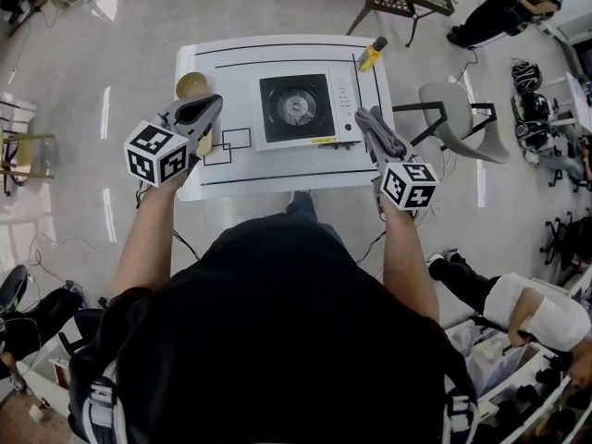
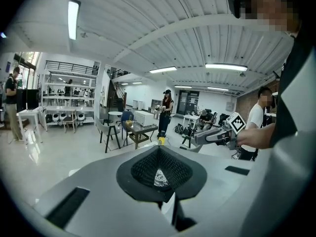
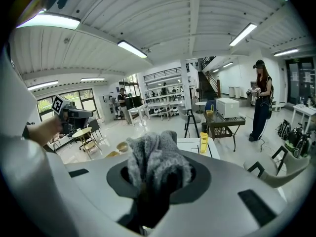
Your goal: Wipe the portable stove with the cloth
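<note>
Cloth first: the soft grey fuzzy cloth (image 3: 159, 161) is bunched between the fingers of our right gripper (image 1: 374, 126), which squeeze shut on it. The white square portable stove with a round black burner (image 1: 305, 109) sits on the white table (image 1: 277, 181), just left of those fingers. The cloth seems not to touch it yet. Our left gripper (image 1: 205, 111), on the stove's other side, has its fingers closed on nothing. We think we should lower the cloth, press softly and rub across the top, keeping clear of the yellow bottle (image 1: 372, 54) beyond the fingers.
</note>
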